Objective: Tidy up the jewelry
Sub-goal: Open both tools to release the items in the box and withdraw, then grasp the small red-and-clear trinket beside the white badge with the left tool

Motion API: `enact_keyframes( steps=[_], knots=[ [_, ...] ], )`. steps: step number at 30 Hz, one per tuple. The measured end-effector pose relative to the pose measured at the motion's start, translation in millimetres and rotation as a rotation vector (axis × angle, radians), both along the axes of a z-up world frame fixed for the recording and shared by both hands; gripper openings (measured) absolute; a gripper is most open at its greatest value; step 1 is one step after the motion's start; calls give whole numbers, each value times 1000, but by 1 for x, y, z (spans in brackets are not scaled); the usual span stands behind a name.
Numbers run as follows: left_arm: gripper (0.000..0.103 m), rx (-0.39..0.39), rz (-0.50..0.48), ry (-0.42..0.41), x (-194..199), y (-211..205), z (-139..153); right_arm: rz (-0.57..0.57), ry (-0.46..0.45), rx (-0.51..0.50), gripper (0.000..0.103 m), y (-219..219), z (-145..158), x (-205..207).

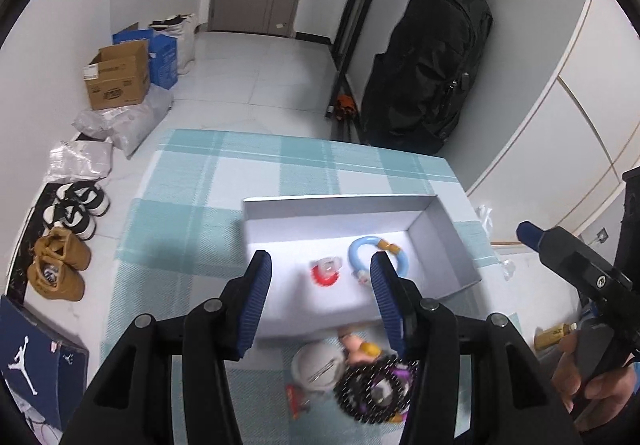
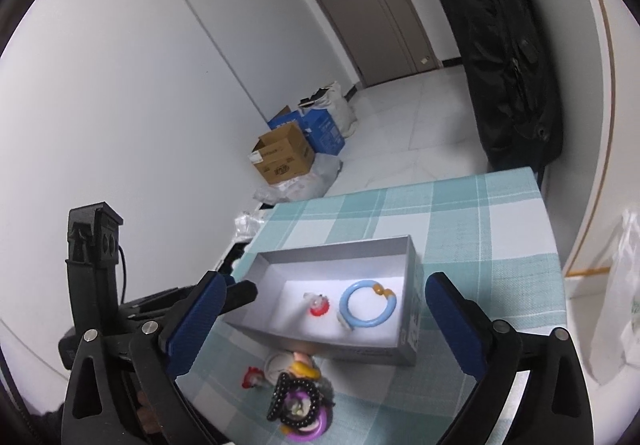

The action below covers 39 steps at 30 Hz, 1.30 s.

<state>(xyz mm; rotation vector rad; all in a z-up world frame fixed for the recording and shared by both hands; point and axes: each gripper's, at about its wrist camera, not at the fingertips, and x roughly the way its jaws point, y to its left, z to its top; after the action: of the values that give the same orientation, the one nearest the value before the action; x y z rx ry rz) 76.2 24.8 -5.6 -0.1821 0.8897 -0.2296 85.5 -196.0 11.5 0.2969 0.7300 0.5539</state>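
A: Hovering over the shallow white cardboard box (image 2: pixel 408 329); left gripper (image 1: pixel 320 285) part open, right gripper (image 2: pixel 320 321) spread wide, both empty. Light blue plastic bangle (image 2: pixel 366 307) and small red-and-white trinket (image 2: pixel 318 305) lie inside, frame centre.

B: Risk?

A: Black beaded bracelet (image 2: pixel 298 401) sits tangled on the purple ring (image 2: pixel 308 427), lower centre, outside the box. Grabbing one could drag both, or scatter the pile.

Jumpman logo on blue shoebox (image 1: pixel 36 361)
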Motion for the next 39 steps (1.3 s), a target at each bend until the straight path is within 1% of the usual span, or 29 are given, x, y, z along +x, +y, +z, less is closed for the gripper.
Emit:
enact_keyframes(
  steps=[2,3,4,8,10,11,13,16,19,21,23,25,27,29,31,33,37,39],
  knots=[
    [54,13,24,0,-5,8,2,13,-14,-12,103,4,2,-5],
    [61,13,38,-1,-6,13,3,18,-19,-17,103,6,2,-7],
    [64,2,52,-4,-8,20,5,26,-21,-23,103,10,3,-9],
    [66,-41,85,-1,-17,38,5,59,-12,-45,103,22,0,-17],
    [79,-48,89,24,-20,42,-1,84,-17,-69,103,30,1,-22],
    [80,-51,89,35,-21,42,-4,90,-22,-80,103,33,1,-24],
    [81,-50,67,81,-23,40,-14,100,-29,-102,103,37,1,-28],
    [81,-19,15,137,-28,32,-27,106,-28,-119,103,42,1,-30],
    [81,15,-28,156,-30,24,-34,103,-17,-129,103,43,0,-31],
    [81,69,-18,189,-30,23,-40,101,-6,-131,103,43,-1,-32],
    [81,72,-25,218,-28,22,-45,94,-17,-154,103,44,-1,-35],
    [81,85,-32,222,-29,20,-47,95,-16,-202,103,47,-4,-36],
    [81,112,-41,235,-29,16,-51,91,10,-220,103,48,-10,-36],
    [81,140,-32,263,-30,14,-57,86,38,-213,103,45,-14,-36],
    [81,126,-36,297,-30,15,-64,80,62,-209,103,43,-17,-36],
    [81,116,-32,315,-29,16,-66,79,82,-200,103,41,-19,-37],
    [80,99,-47,305,-29,15,-66,87,124,-183,103,42,-25,-37],
    [79,105,-55,301,-28,13,-66,86,140,-185,103,41,-28,-36]
  ],
)
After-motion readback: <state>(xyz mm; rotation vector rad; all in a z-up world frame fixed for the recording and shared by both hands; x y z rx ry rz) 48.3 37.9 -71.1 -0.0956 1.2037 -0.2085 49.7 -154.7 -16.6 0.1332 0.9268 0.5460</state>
